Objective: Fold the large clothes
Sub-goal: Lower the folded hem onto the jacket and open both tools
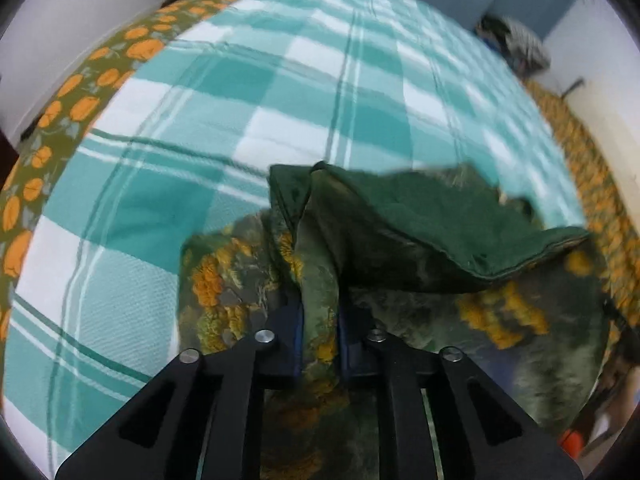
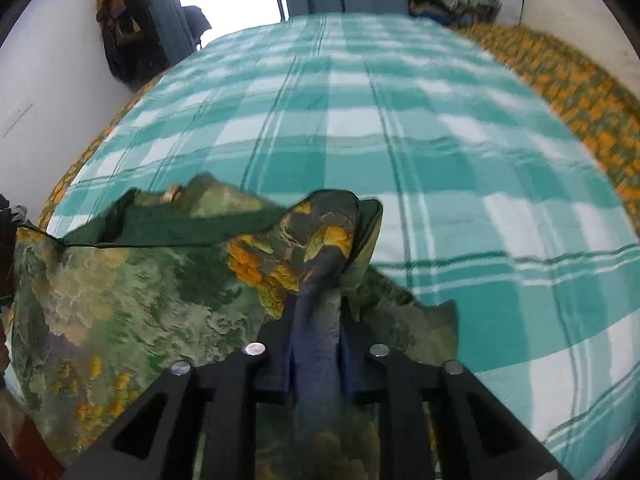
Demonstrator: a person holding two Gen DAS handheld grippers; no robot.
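A large green garment of soft fabric printed with orange flowers [image 1: 500, 320] is held above the teal-and-white checked bed [image 1: 280, 80]. The jaws of the left gripper [image 1: 320, 320] and the right gripper [image 2: 316, 332] are each pinched on a bunched edge of it. The lifting step seems in hand; next, carrying the edge across evenly is called for.

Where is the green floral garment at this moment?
The green floral garment hangs bunched between both shut grippers, over the near end of the checked bedspread.

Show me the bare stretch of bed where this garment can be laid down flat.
Free: the teal-and-white checked blanket beyond the green floral garment, up to the orange-flowered sheet border and the far pile of clothes. Crowded: the near edge, under the bunched garment.
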